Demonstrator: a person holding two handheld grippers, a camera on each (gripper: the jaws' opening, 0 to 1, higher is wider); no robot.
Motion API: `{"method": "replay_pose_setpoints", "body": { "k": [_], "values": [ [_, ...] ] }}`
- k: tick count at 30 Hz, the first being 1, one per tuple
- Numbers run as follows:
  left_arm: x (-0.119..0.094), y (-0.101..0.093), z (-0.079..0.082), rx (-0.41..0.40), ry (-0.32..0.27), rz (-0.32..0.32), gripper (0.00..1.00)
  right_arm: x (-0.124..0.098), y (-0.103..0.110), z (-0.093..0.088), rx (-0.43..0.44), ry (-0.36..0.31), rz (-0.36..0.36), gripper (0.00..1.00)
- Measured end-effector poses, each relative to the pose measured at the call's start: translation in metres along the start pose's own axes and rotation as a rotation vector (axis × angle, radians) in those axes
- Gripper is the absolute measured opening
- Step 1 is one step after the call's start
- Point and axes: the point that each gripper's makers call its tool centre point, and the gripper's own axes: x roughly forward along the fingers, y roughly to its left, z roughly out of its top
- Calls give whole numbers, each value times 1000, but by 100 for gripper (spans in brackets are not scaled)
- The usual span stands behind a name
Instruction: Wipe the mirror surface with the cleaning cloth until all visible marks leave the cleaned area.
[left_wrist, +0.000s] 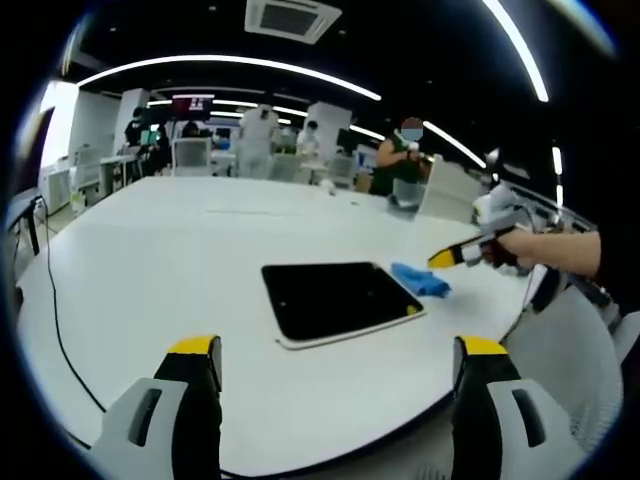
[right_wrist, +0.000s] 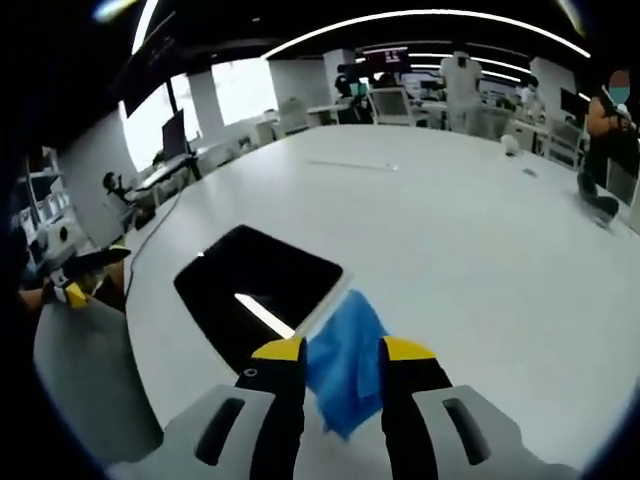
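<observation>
- Rising from the bottom of the left gripper view, the left gripper (left_wrist: 338, 352) holds its yellow-tipped jaws wide apart over the near edge of the white table (left_wrist: 150, 250), with nothing between them.
- Just beyond that gap lies the mirror (left_wrist: 335, 298), a dark rectangular slab with a pale rim, flat on the table and set a little back from the near edge.
- At the mirror's far right corner sits the blue cloth (left_wrist: 420, 280), touching that corner.
- The right gripper (left_wrist: 452, 258) reaches in from the right, held by a hand (left_wrist: 520, 245), its yellow tip just beside the cloth.
- In the right gripper view the right gripper (right_wrist: 342, 350) stands with its jaws apart and the cloth (right_wrist: 345, 360) bunched between them; whether they pinch it I cannot tell.
- The cloth there overlaps the mirror's (right_wrist: 255, 285) near corner.
- A thin black cable (left_wrist: 55, 310) trails across the table's left side.
- Past the mirror the tabletop runs broad and bare.
- Farther off stand desks, chairs (left_wrist: 190, 155) and people under long ceiling lights.
</observation>
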Motion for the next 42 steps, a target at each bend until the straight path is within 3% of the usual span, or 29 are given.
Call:
{"method": "replay_pose_setpoints", "body": {
  "k": [18, 27, 42],
  "values": [
    [0, 0, -2, -1, 10, 2, 96, 23, -9, -18, 42, 118, -38, 33],
    [0, 0, -2, -2, 11, 4, 96, 27, -4, -23, 31, 134, -27, 25],
    [0, 0, -3, -2, 16, 3, 96, 29, -14, -25, -1, 116, -68, 13]
  ]
}}
